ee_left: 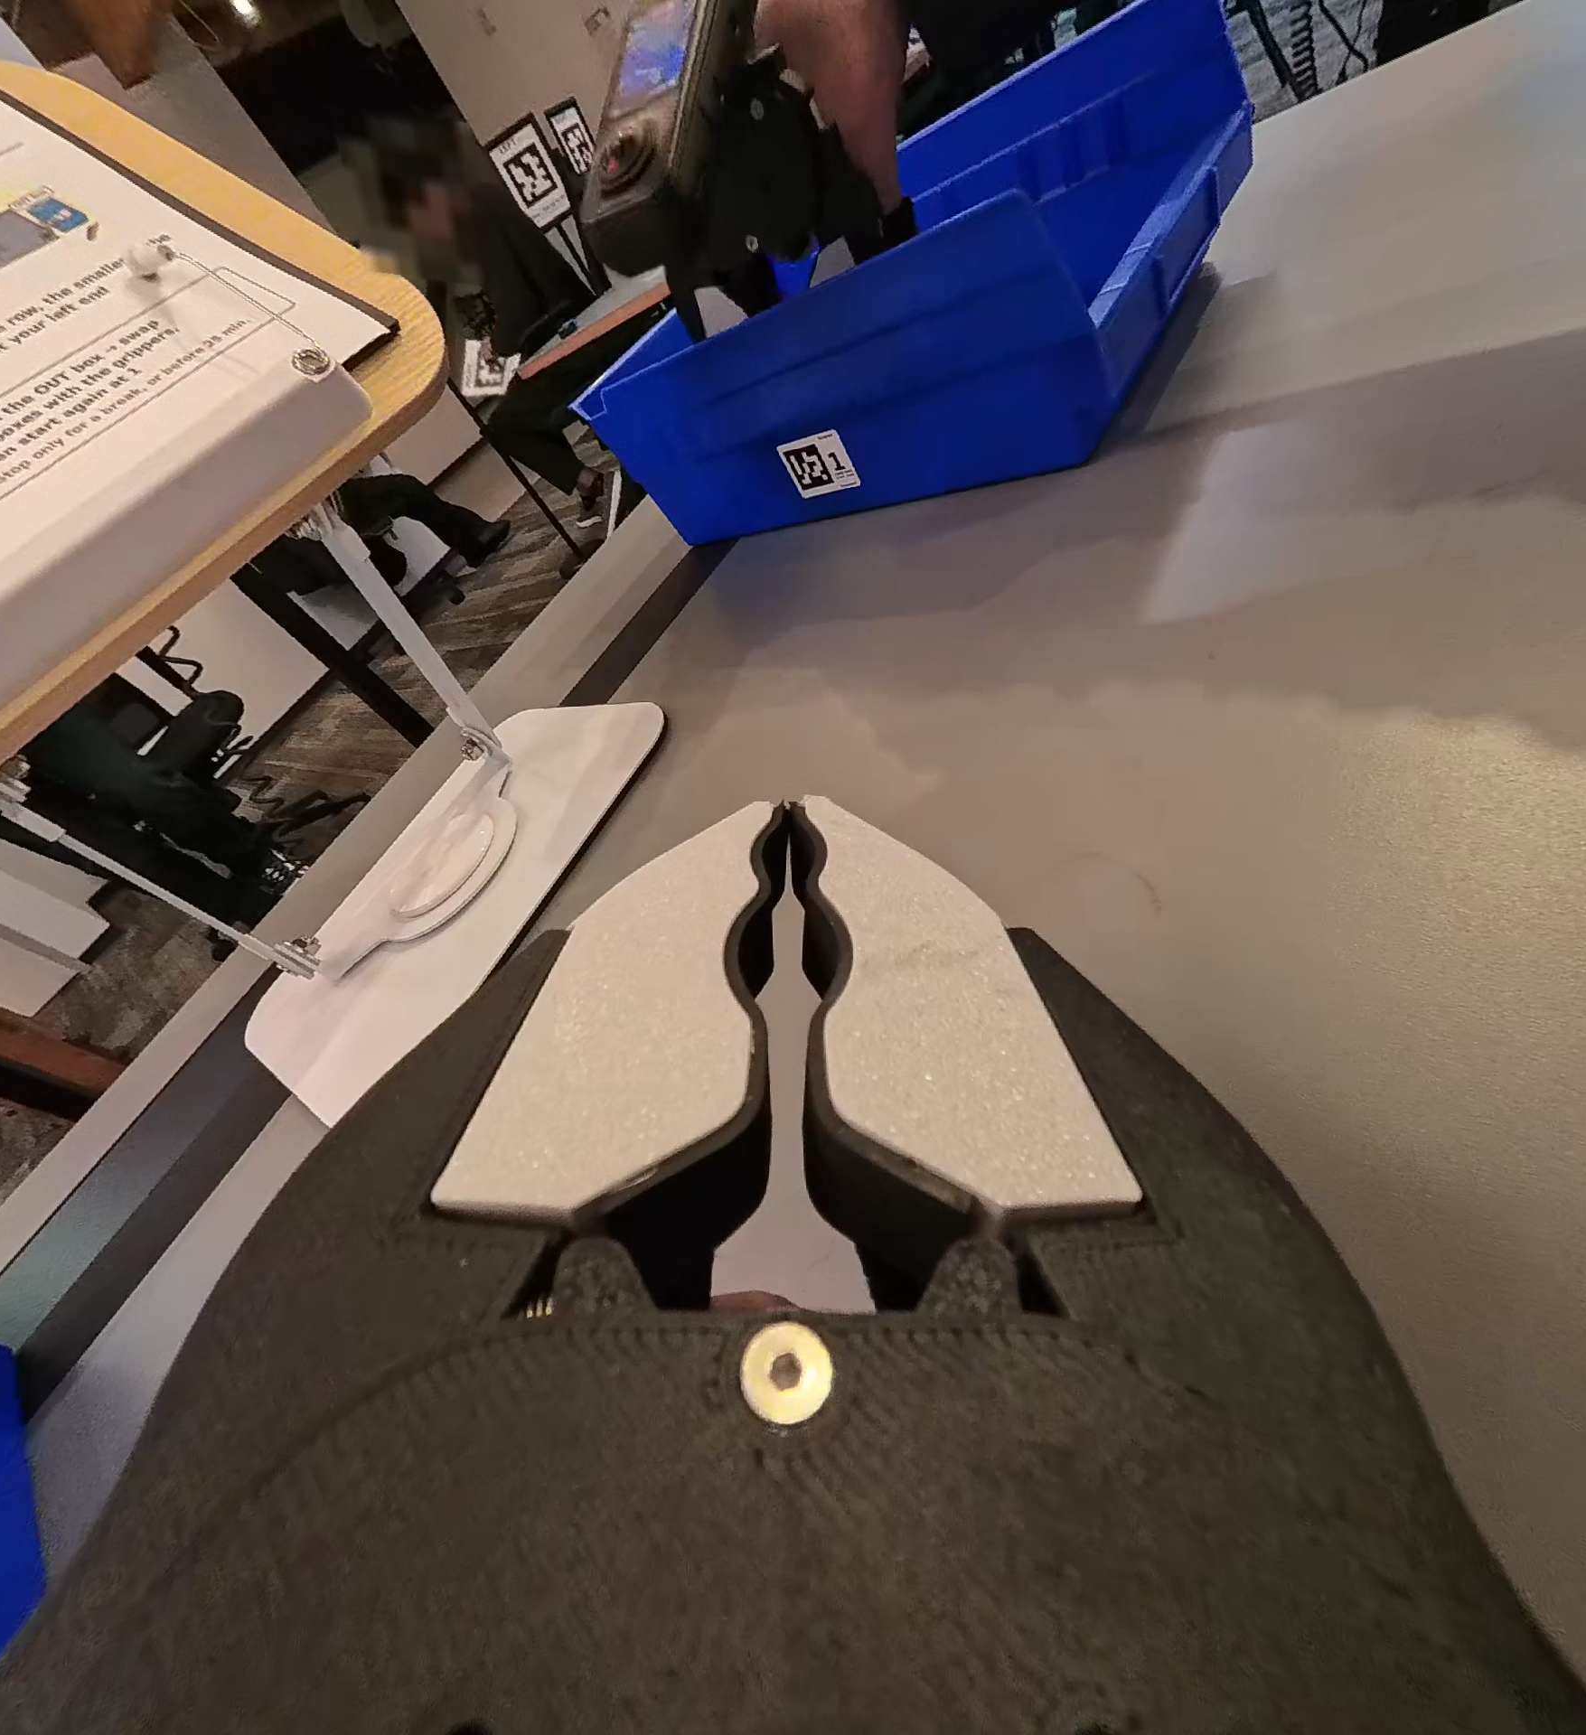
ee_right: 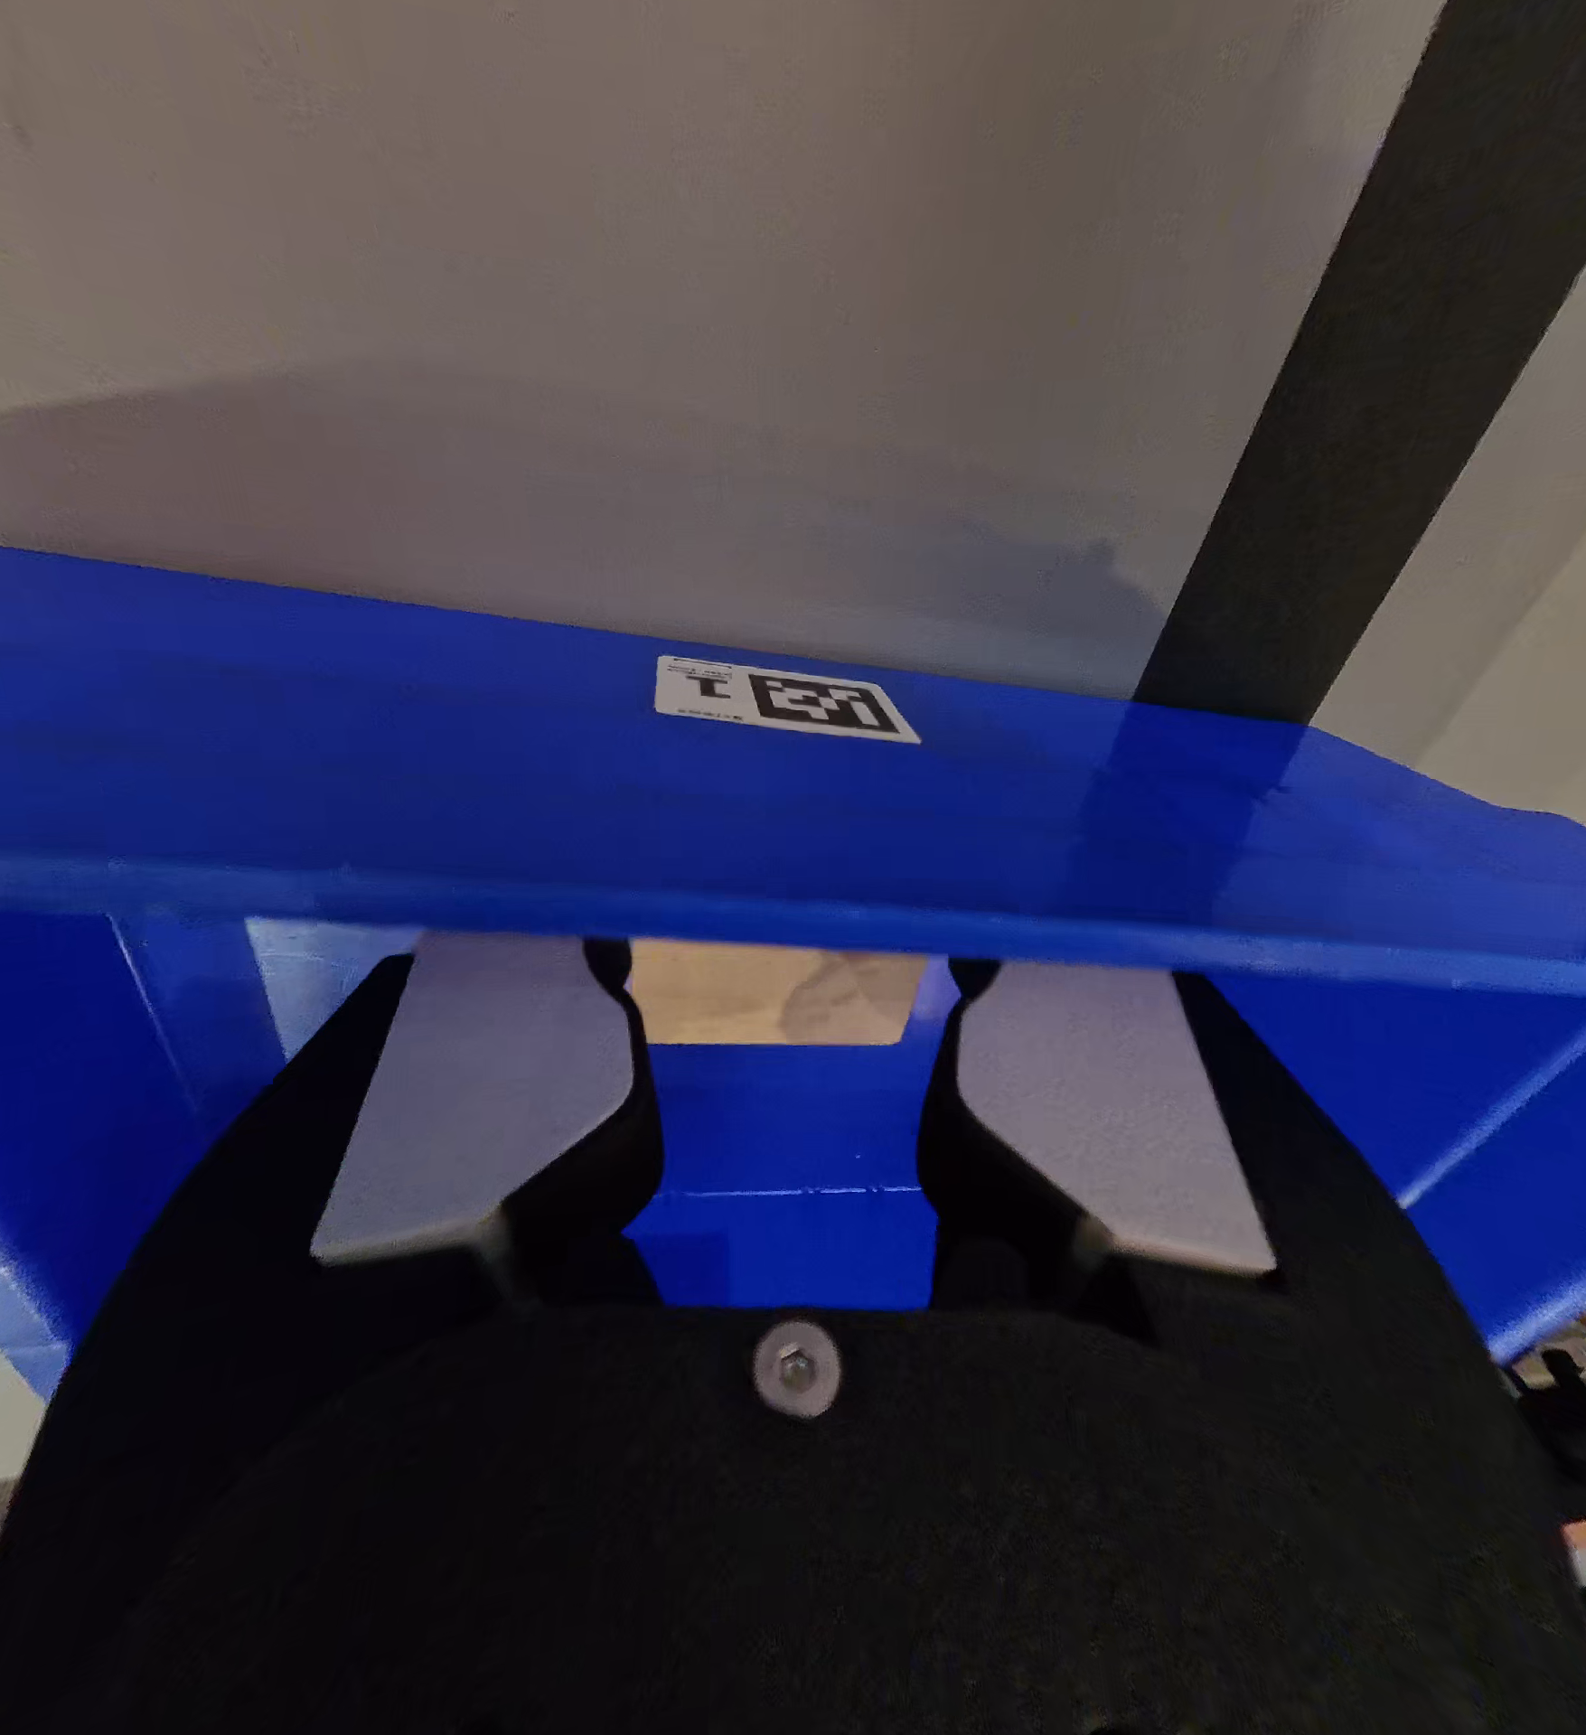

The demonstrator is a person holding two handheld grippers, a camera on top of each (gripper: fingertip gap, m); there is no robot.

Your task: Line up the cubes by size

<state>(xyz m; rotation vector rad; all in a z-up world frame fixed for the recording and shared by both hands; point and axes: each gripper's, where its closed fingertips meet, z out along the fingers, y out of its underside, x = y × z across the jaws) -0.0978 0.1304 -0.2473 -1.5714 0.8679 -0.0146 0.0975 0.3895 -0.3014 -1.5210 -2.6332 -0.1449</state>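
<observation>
In the right wrist view, the near wall of the blue plastic bin covers the right gripper's fingertips, so whether they touch the light wooden cube lying between them cannot be told; only a strip of that cube shows. In the left wrist view, the same bin's far end runs off the top edge, and the white instruction board is cut off at the left. A mosaic patch blurs part of the background.

Dim indoor light; soft shadows across grey table; blue bin motion-blurred; wide-angle edge distortion.
</observation>
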